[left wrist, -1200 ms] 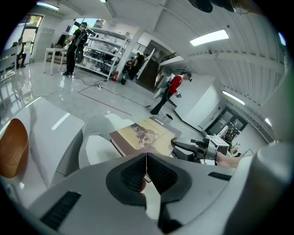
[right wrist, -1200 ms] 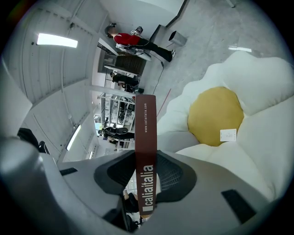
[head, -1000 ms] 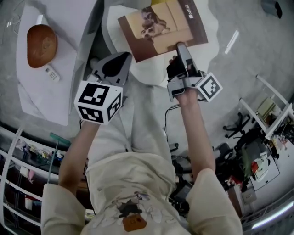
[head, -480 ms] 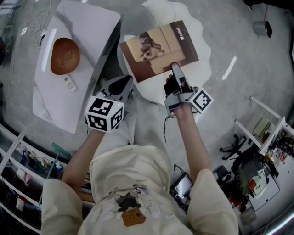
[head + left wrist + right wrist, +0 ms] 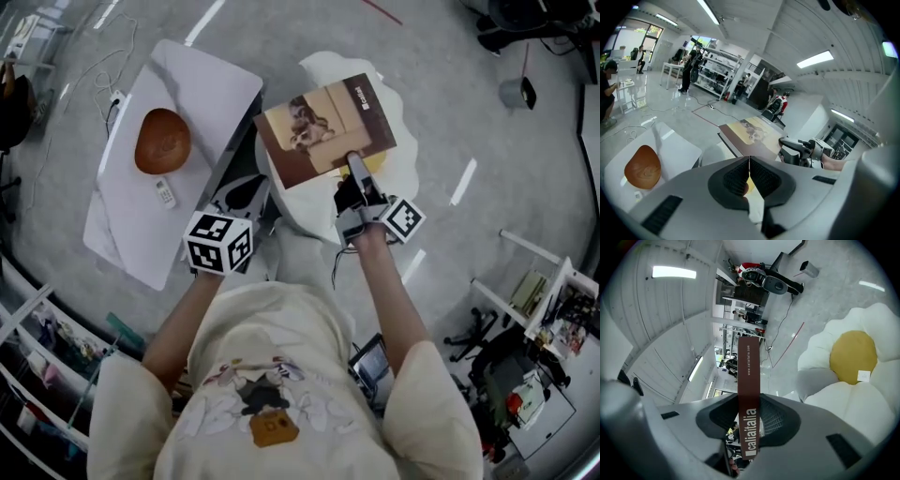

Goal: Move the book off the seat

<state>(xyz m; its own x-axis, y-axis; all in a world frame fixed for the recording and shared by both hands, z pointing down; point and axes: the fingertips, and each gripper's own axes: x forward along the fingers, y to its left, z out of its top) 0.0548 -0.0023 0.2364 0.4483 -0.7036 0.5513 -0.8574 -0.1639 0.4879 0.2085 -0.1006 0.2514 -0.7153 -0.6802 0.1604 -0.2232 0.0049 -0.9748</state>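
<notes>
While my right gripper (image 5: 354, 173) clamped the near edge of the brown-and-tan picture-cover book (image 5: 323, 127), it hung over the white flower-shaped cushion seat (image 5: 405, 161) | my left gripper (image 5: 248, 187), at 8 o'clock of the book: jaws together, empty.

Right gripper (image 5: 749, 423): jaws clamped on book (image 5: 748, 366) edge (brown, white lettering). White flower-shaped seat (image 5: 843, 401), yellow centre, at right.
</notes>
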